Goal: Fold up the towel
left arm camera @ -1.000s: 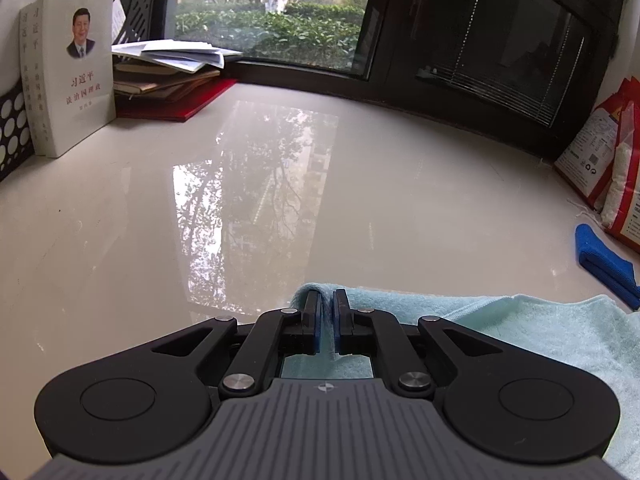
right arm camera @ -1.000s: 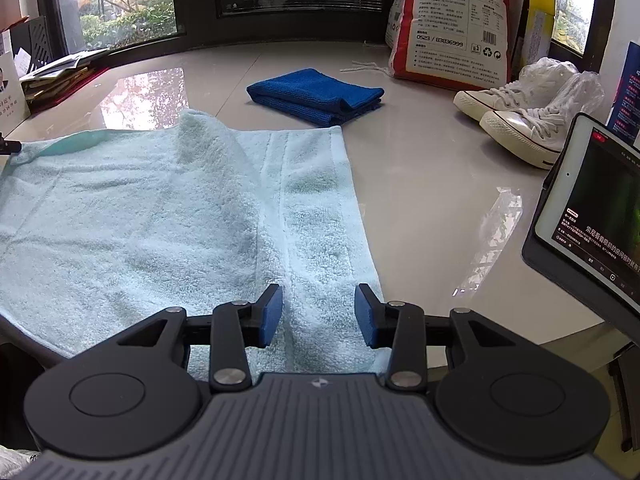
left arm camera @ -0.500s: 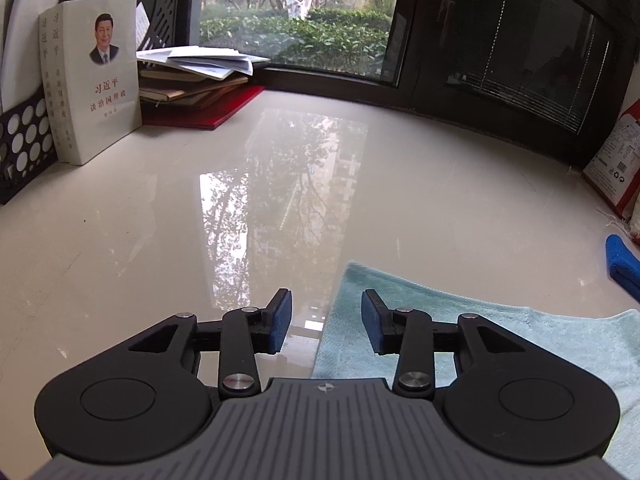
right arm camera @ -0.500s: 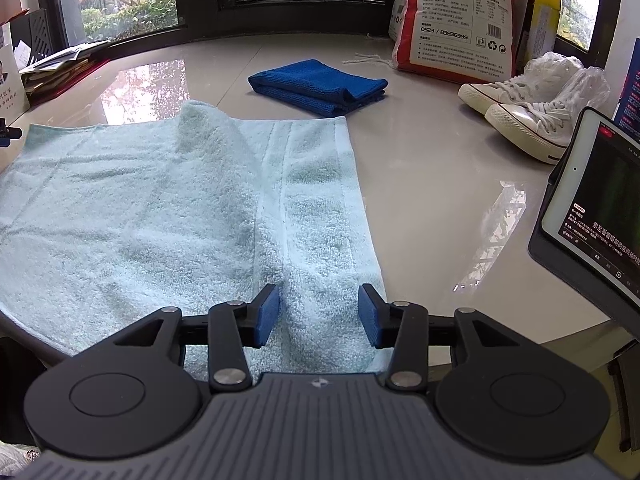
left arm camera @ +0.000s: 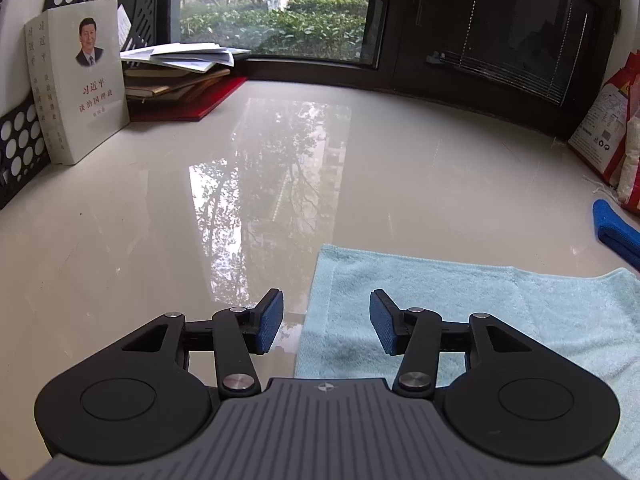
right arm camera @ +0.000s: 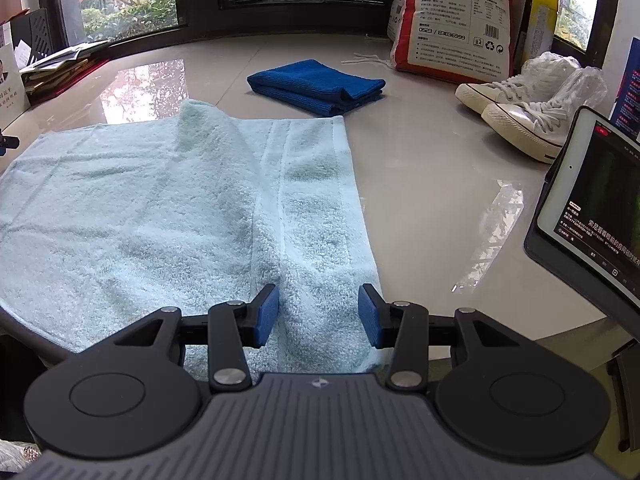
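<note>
Left gripper [left arm camera: 326, 322]: jaws spread wide and empty, poised over the left edge of the towel [left arm camera: 460, 304].
Right gripper [right arm camera: 318, 314]: jaws parted, gripping nothing, straddling the towel's [right arm camera: 160, 208] near right portion beside a raised fold.
Towel: pale blue, spread flat on the glossy tabletop [right arm camera: 432, 184], near edge at the tabletop's front.
Beyond: a folded dark blue cloth [right arm camera: 316, 86], white sneakers [right arm camera: 532, 116], a rice sack [right arm camera: 452, 16], a tablet [right arm camera: 592, 208] at right.

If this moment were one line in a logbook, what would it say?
task: fold towel | left claw: open, at towel corner | right claw: open, over light blue towel | towel: flat, ridged, unfolded
</note>
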Demonstrator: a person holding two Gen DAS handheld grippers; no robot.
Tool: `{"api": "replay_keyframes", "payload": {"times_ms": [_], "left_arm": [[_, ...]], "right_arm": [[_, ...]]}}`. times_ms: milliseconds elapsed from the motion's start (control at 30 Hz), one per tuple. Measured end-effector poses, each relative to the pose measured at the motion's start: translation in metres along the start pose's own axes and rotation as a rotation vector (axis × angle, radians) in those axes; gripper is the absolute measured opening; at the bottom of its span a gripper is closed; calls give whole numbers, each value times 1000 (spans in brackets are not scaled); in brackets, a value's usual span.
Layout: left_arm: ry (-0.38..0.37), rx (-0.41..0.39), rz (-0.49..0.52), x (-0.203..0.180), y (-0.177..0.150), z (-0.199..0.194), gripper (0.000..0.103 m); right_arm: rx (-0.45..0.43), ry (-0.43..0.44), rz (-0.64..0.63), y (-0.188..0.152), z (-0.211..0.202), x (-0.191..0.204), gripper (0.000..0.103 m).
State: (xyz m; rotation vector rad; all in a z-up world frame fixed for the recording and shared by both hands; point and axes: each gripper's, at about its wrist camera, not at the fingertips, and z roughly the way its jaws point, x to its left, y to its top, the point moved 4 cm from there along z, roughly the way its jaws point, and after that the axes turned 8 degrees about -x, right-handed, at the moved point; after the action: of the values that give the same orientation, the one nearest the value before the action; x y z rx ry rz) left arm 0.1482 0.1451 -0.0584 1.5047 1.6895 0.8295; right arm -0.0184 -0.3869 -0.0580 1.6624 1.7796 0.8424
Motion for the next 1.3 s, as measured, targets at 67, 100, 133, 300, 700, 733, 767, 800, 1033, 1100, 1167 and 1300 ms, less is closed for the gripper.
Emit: {"api": "replay_keyframes", "payload": {"times_ms": [67,100,133,300,700,733,767,800,1033,1100,1167,1300], "left_arm": [[-3,-1,3,-1,-5,-9,53],[-4,-2,6,-1,-7,-13,53],[-2,-4,9,-2,-10,-18,53],[-2,-7,15,-3,-22,-44,53],[1,21,17,1,-54,-102,55],[4,24,13,2,-57,-106,55],[5,28,5,3,-61,-110,55],[7,32,-3,5,-64,-114,55],[34,46,-35,14,-81,-134,56],[39,47,-43,16,-84,-137,56],[42,47,-52,19,-87,-140,56],[39,51,-78,23,-93,-147,56]], "right_arm": [[-2,-3,2,-1,-2,-2,46],[-3,-3,3,-2,-3,-2,46],[-3,-4,4,-2,-4,-3,46],[-9,-3,9,-6,-9,-7,46],[-17,-3,14,-16,-20,-16,46],[-18,-3,15,-17,-21,-17,46],[-19,-3,15,-17,-22,-18,45],[-19,-3,16,-18,-23,-18,45],[-23,0,14,-23,-28,-22,38],[-16,7,16,-23,-27,-21,27],[-16,9,14,-23,-27,-21,24],[-15,9,5,-23,-26,-20,13]]}}
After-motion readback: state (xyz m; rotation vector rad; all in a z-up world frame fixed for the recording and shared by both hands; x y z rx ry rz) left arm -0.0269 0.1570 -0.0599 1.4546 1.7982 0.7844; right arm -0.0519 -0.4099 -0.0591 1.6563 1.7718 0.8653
